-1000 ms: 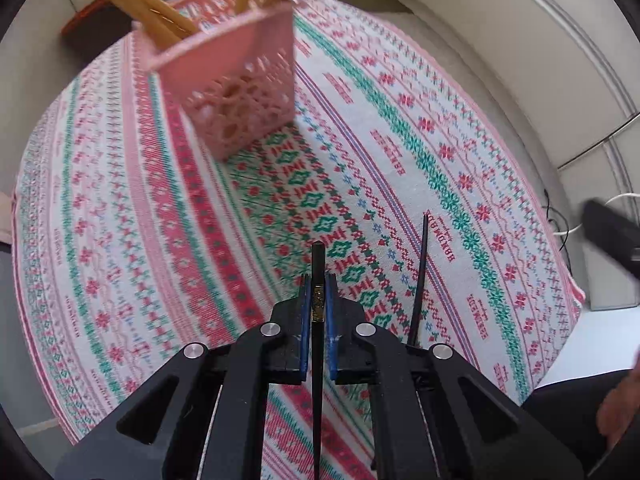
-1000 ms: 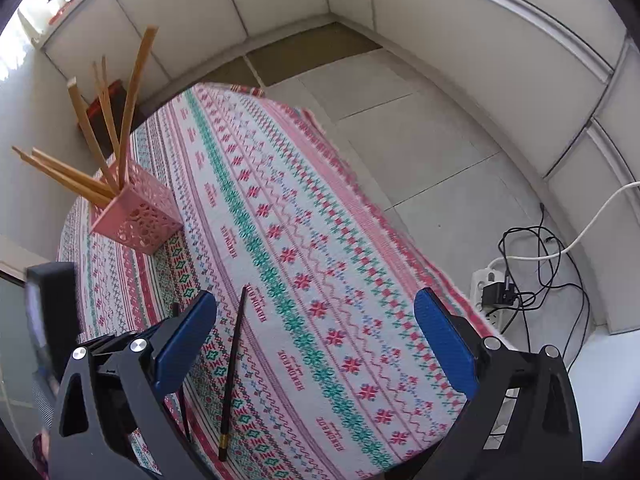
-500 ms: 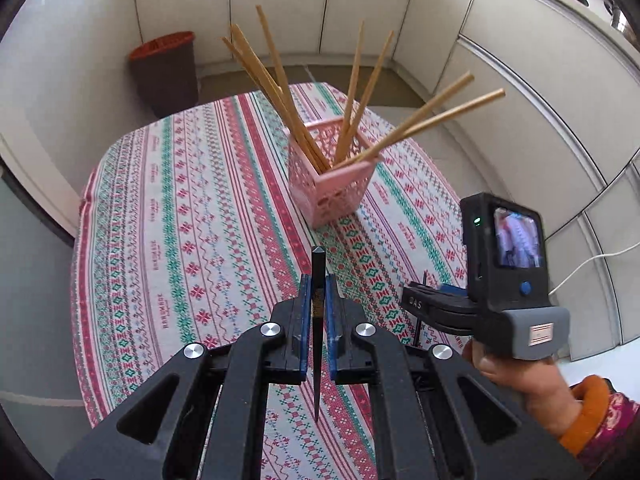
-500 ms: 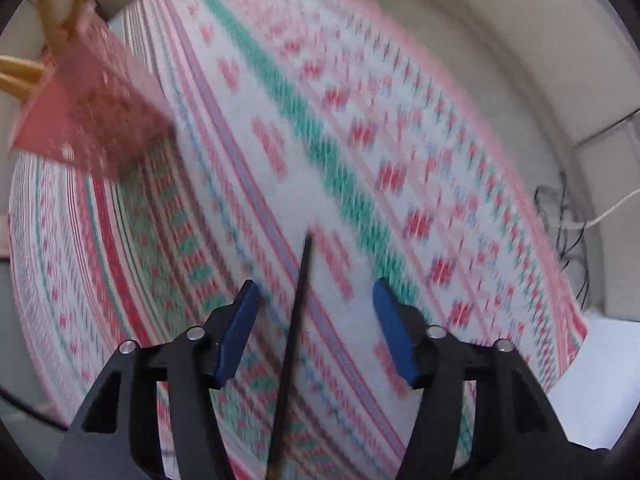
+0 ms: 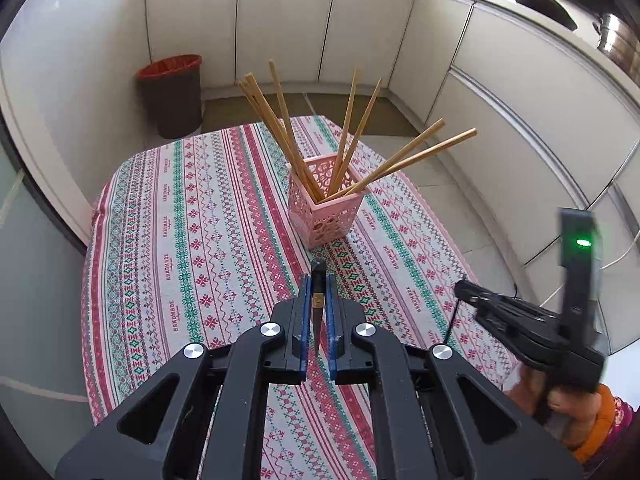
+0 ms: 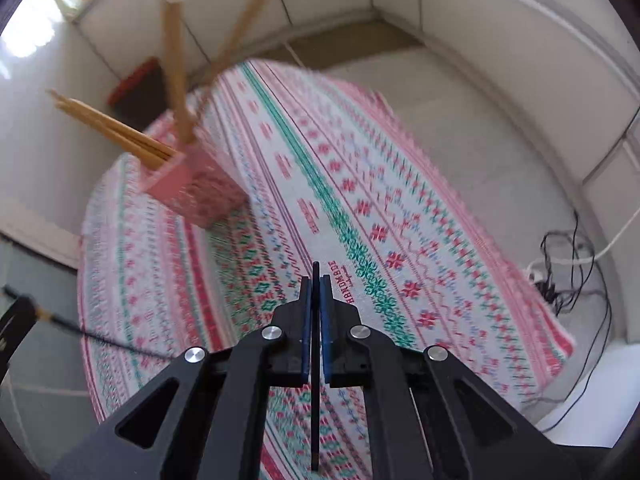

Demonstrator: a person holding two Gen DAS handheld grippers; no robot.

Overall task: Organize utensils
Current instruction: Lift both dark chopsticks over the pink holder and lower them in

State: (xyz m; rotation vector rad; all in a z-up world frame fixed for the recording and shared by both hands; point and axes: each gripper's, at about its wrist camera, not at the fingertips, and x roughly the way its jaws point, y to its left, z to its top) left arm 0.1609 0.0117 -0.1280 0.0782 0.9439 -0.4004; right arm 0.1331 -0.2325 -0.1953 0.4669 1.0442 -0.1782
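1. Left tool [image 5: 316, 312] is clenched on a dark chopstick [image 5: 318, 280], its blunt end pointing toward the pink basket [image 5: 326, 216], which stands ahead on the bench [image 5: 192, 240].
2. Right tool [image 6: 315, 312], jaws just closed, grips a second dark chopstick [image 6: 315, 400] lengthwise; the basket lies up-left.
3. Judgement: the left tool is nearer.

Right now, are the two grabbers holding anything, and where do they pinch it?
Yes. The left gripper pinches one dark chopstick near its thick end. The right gripper, just closed, pinches another dark chopstick near one end.
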